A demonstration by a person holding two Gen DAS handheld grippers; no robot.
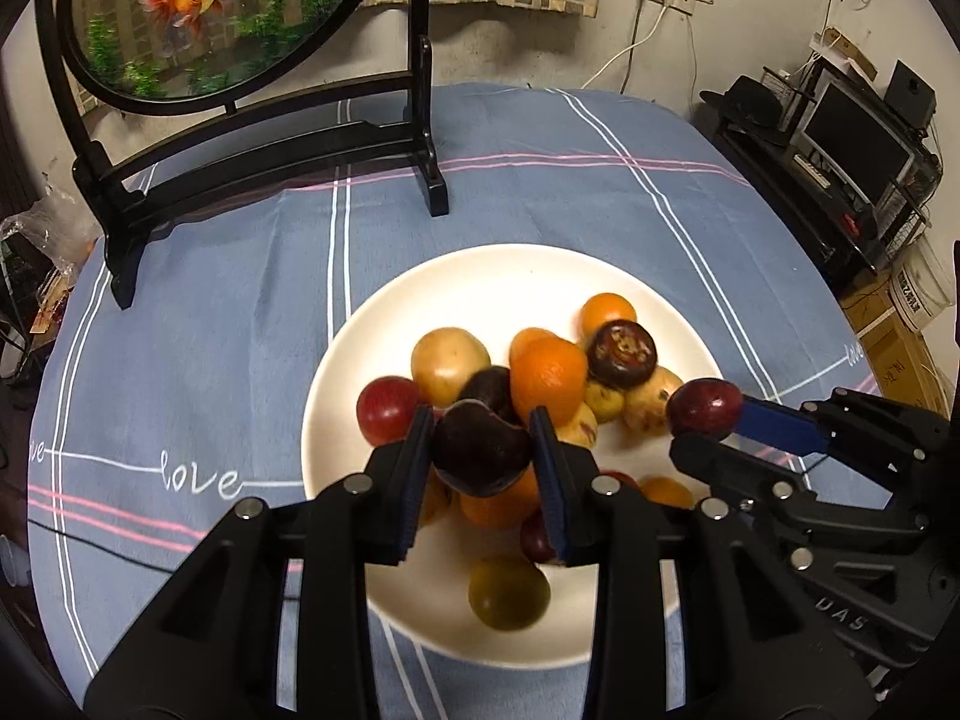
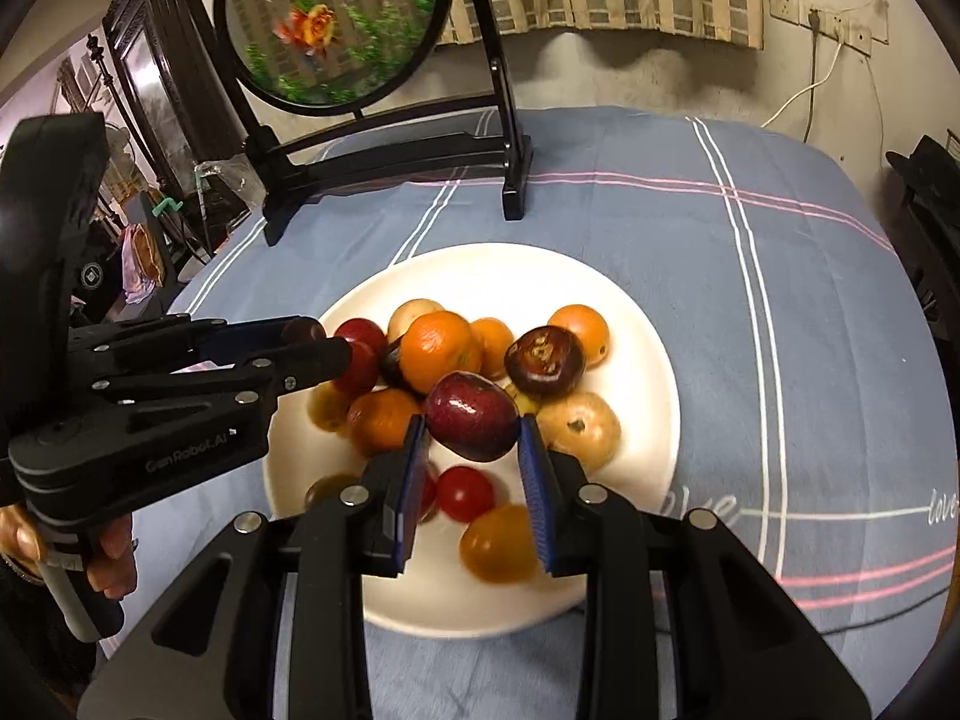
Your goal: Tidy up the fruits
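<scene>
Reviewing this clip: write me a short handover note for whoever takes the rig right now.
Left gripper: shut on a dark purple fruit, above the plate.
Right gripper: shut on a red plum, also above the plate.
White plate: holds the other fruits, including oranges, piled together on the blue tablecloth.
Done: two fruits gripped.
Left: place both, then sort the pile; no destination visible.

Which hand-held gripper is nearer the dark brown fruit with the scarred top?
Right. The right hand-held gripper sits just beside the scarred fruit; the left hand-held gripper is farther, across the orange.
</scene>
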